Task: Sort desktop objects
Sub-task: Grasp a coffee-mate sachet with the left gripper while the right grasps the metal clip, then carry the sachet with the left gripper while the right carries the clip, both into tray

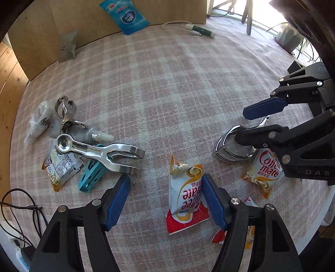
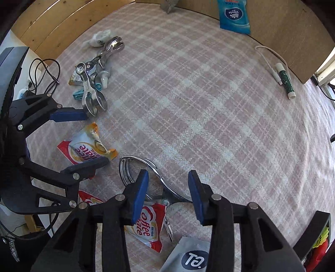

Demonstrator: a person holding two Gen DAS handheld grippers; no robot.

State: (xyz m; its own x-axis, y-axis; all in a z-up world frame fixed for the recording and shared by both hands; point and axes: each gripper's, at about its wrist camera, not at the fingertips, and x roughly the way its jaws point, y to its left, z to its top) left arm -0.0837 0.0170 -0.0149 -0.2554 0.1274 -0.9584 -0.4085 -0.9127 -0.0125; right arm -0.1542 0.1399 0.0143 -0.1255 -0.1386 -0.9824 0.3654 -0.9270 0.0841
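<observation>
My left gripper [image 1: 165, 188] is open and empty above the checked cloth, with a Coffee-mate sachet [image 1: 186, 196] just inside its right finger. My right gripper [image 2: 168, 186] is open and straddles a steel tong [image 2: 144, 169]; the same tong shows in the left wrist view [image 1: 230, 146] under the right gripper [image 1: 245, 123]. A second sachet [image 2: 148, 221] lies under the right gripper's left finger. To the left lies a pile: another steel tong [image 1: 98, 152], a teal clip [image 1: 92, 175], a sachet [image 1: 58, 169] and a small tube [image 1: 98, 136].
A blue Vinda tissue pack [image 1: 127, 16] leans on the cardboard wall at the back. A green pen with a cord [image 1: 201, 30] lies at the back right. A grey packet [image 2: 188, 257] lies near me. Cables [image 1: 25, 209] hang at the table's left edge.
</observation>
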